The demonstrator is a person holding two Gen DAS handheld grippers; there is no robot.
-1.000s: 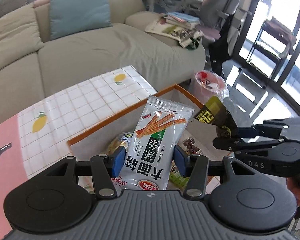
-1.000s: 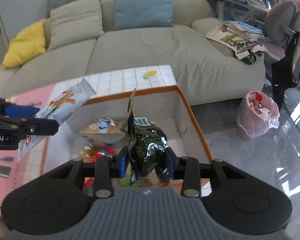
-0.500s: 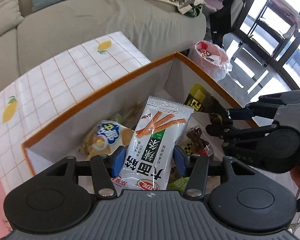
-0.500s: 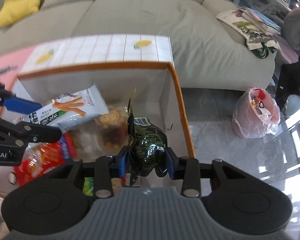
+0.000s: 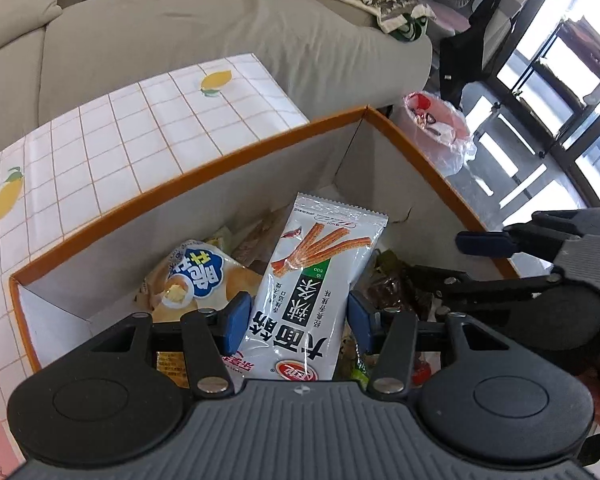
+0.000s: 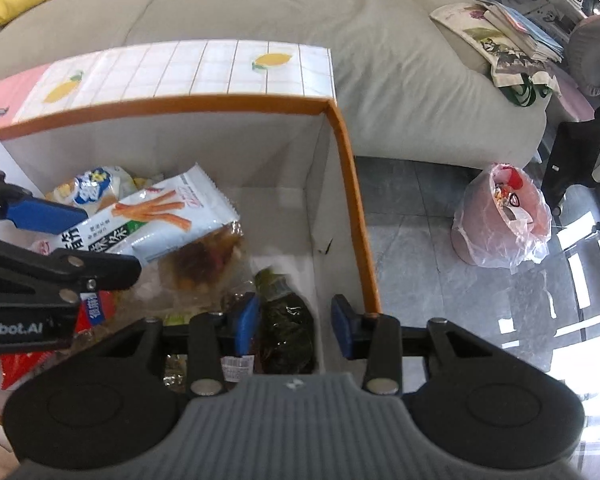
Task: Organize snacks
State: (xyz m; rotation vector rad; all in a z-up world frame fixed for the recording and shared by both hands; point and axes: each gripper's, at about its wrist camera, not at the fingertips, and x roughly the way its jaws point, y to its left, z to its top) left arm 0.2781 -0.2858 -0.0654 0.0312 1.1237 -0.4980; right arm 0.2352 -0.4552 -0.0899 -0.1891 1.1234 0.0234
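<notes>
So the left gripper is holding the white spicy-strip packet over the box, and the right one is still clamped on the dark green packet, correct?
Not quite. The right gripper has its jaws apart; in the right wrist view the dark green packet lies loose in the orange-rimmed box, by its right wall. The rest holds: the left gripper grips the white spicy-strip packet over the box.

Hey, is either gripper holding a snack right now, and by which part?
The left gripper pinches the white spicy-strip packet by its lower half. The right gripper is open, holding nothing; the dark green packet lies in the orange-rimmed box.
</notes>
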